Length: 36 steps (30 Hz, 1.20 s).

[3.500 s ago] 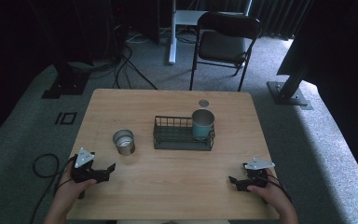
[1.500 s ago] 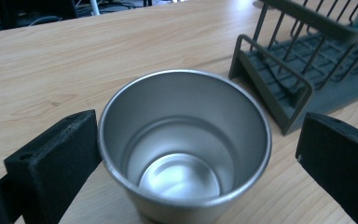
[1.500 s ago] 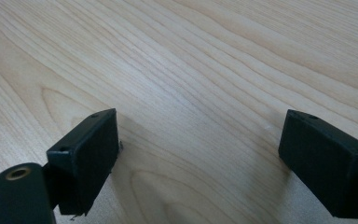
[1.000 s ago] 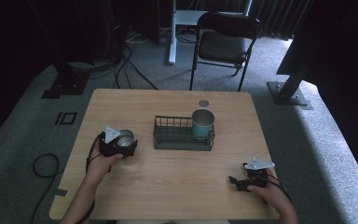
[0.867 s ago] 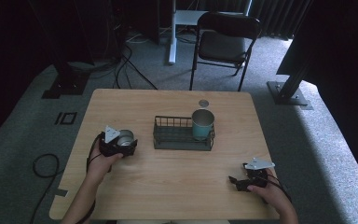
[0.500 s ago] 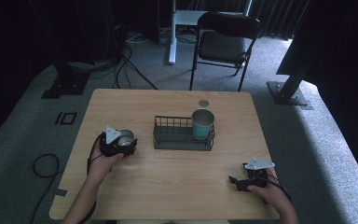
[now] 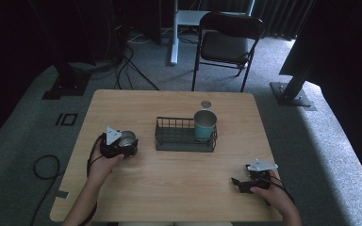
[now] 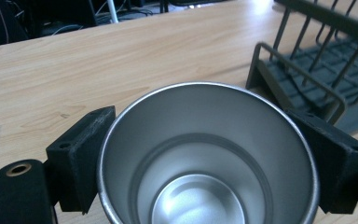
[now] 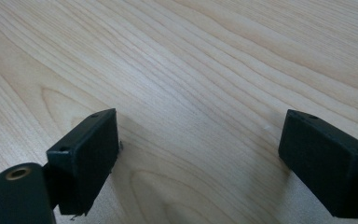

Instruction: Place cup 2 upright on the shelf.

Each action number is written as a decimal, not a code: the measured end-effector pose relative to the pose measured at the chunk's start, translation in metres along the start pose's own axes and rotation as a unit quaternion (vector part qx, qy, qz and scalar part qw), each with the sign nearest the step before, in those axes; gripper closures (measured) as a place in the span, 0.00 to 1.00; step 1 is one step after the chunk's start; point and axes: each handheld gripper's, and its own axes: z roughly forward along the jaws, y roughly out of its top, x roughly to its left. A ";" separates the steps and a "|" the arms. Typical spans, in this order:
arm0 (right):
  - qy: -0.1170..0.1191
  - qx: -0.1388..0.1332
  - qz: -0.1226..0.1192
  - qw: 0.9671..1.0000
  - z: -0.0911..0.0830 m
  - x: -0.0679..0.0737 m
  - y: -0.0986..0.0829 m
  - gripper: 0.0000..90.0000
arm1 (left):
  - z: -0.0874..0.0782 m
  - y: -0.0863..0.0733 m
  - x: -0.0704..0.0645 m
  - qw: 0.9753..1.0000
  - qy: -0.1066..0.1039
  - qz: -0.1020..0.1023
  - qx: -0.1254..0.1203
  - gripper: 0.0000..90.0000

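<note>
Now your left gripper (image 7: 124,144) sits around the steel cup (image 7: 127,139), which it was nowhere near three and a half seconds ago: back then that hand rested near the table's (image 7: 169,197) front left edge and the cup stood alone to the left of the wire rack (image 7: 185,136). By a second ago you had already brought the gripper up to the cup, and since then little has changed; hand, gripper and cup sit in almost the same spot.

From the left gripper view, the cup (image 8: 205,154) stands upright between your jaws with its open mouth facing the camera. One jaw is against its wall on each side, spread wide to span it. They look to be touching the rim, though you cannot tell from these pictures how firmly they press. Just beyond the jaw on the view's right lies the near corner of the rack (image 8: 303,70), close to the cup but apart from it.

Inside the rack, at its right end, the teal cup (image 7: 204,125) stands upright, and a small round lid (image 7: 206,104) lies on the table behind it. Neither has moved across the frames.

Your right gripper (image 7: 241,183) has stayed put near the front right edge throughout. In the right gripper view its jaws stand wide apart with bare wood (image 9: 200,93) between them, holding nothing.
</note>
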 end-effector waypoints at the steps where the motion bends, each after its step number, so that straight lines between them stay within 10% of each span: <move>1: 0.000 0.000 0.000 1.000 0.000 0.000 0.000 0.13 | -0.002 0.002 0.001 1.000 0.001 -0.004 -0.003 0.16; 36: 0.000 0.000 0.000 1.000 0.000 0.000 0.000 0.13 | -0.026 0.096 -0.014 0.998 -0.027 0.029 -0.042 0.16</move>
